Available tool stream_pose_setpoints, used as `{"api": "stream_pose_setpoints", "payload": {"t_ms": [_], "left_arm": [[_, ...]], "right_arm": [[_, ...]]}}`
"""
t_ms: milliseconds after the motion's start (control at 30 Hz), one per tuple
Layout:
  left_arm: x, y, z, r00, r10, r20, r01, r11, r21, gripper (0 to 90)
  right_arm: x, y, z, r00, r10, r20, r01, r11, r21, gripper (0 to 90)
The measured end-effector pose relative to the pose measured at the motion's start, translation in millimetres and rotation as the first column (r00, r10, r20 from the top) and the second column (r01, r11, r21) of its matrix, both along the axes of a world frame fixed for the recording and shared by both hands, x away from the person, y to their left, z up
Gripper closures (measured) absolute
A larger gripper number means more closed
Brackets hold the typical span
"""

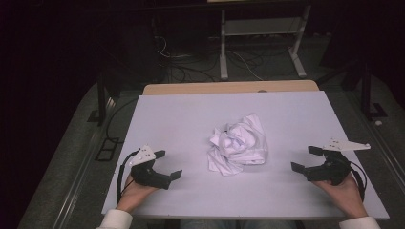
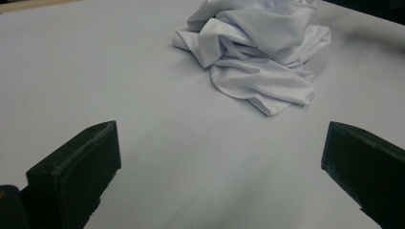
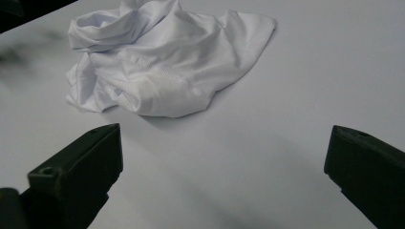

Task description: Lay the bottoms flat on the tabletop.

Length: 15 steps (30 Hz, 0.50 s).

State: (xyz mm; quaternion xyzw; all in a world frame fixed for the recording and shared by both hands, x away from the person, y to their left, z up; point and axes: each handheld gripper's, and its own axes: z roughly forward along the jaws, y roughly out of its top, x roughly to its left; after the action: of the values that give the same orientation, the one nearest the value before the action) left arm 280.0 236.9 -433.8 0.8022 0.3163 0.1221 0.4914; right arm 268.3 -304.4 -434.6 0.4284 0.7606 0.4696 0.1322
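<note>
A crumpled white cloth lies in a heap near the middle of the white table. My left gripper rests at the table's near left, open, its jaws pointing right toward the cloth with nothing between them. At the near right my right gripper is open too, jaws pointing left at the cloth and empty. In the left gripper view the cloth sits ahead and to the right of the wide-apart jaws. The right gripper view has the cloth ahead and to the left.
A tan board edge shows beyond the table's far side. Behind it stand a white metal frame and loose cables on the dark floor. Bare tabletop lies between each gripper and the cloth.
</note>
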Motion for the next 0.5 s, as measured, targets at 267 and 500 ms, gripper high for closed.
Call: {"api": "stream_pose_setpoints", "payload": {"t_ms": [267,500], "left_arm": [[-0.1,-0.2,0.8,1.0000,-0.001,0.003,0.001,1.0000,-0.002,0.0],[0.1,0.6,3.5,0.9999,0.006,0.013,-0.006,1.0000,-0.007,0.0]], "right_arm": [[-0.5,-3.2,1.3,0.9999,-0.015,-0.002,0.015,1.000,0.011,0.0],[-0.7,-3.2,3.3,0.9999,-0.015,0.001,0.015,1.000,0.015,0.0]]}}
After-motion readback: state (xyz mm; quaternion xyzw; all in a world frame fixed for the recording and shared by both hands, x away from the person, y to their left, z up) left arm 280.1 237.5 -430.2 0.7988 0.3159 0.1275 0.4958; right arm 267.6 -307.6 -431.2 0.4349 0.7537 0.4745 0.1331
